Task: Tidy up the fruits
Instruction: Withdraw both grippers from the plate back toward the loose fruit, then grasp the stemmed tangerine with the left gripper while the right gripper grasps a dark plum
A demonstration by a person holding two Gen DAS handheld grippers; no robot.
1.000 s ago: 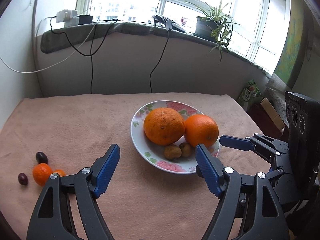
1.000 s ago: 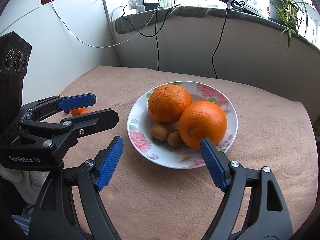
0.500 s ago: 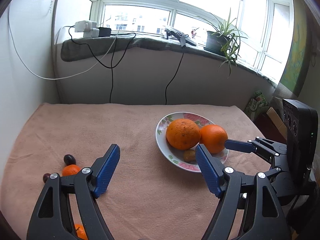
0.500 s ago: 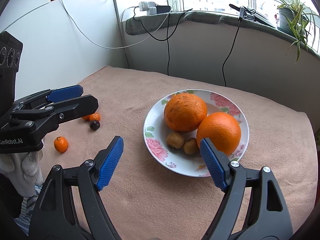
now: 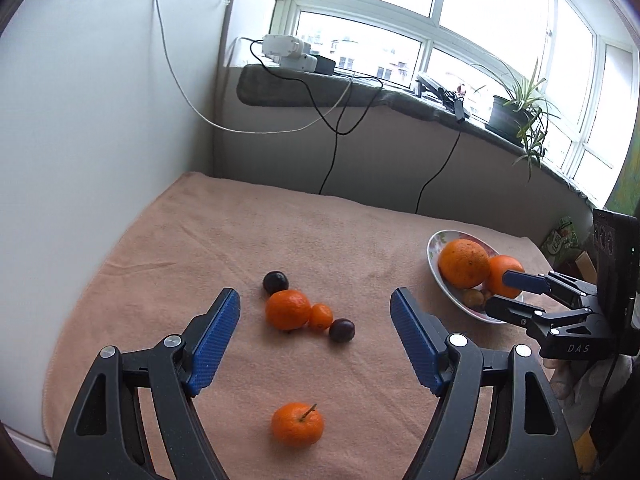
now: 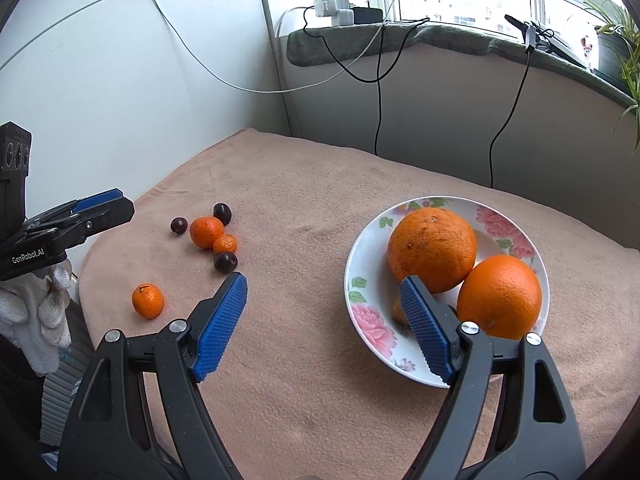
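Note:
Loose fruit lies on the peach cloth: a mandarin (image 5: 288, 309), a small orange fruit (image 5: 320, 316) touching it, two dark plums (image 5: 275, 282) (image 5: 341, 330) and a stemmed mandarin (image 5: 297, 424) nearer me. My left gripper (image 5: 313, 294) hovers open over this cluster, holding nothing. The floral bowl (image 6: 352, 264) holds two big oranges (image 6: 432, 248) (image 6: 500, 296) and small brown fruits (image 6: 398, 312), half hidden by a finger. My right gripper (image 6: 322, 280) stands open and empty at the bowl's left rim. The right wrist view shows a third plum (image 6: 179, 225).
A white wall (image 5: 100, 140) borders the cloth on the left. Behind it, a low wall carries a sill with chargers (image 5: 288, 52), hanging cables (image 5: 332, 160) and a potted plant (image 5: 516, 120). Bare cloth lies between cluster and bowl. A gloved hand (image 6: 36, 312) holds the left gripper.
The left gripper swung left, away from the bowl, and now faces the loose fruit. The right gripper shifted left too, so the bowl sits further right in its view. Both stayed open.

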